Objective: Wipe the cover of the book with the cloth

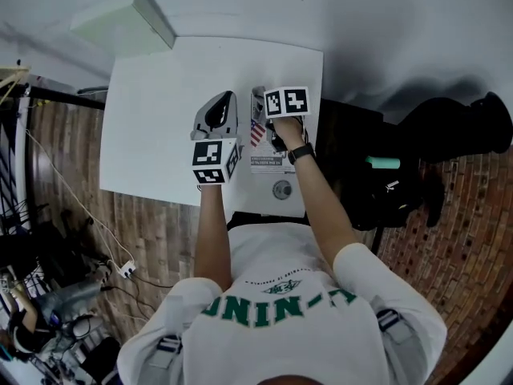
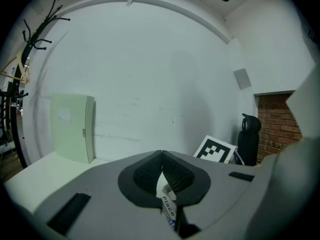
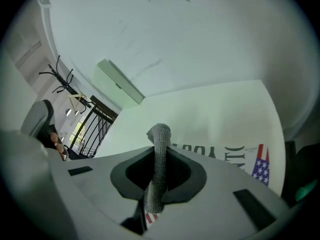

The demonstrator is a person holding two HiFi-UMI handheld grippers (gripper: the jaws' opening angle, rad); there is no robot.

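The right tongs (image 3: 161, 151) clamp a strip of grey cloth (image 3: 158, 176) over the book (image 3: 240, 156), ready for wiping its cover, while the left tongs (image 2: 161, 156) pinch a printed edge, seemingly the book's, probably steadying it on the white table (image 3: 200, 109).

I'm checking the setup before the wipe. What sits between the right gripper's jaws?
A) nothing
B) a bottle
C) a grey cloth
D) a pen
C: in the right gripper view, the right gripper has its jaws closed on a grey cloth that sticks up past them, over the book.
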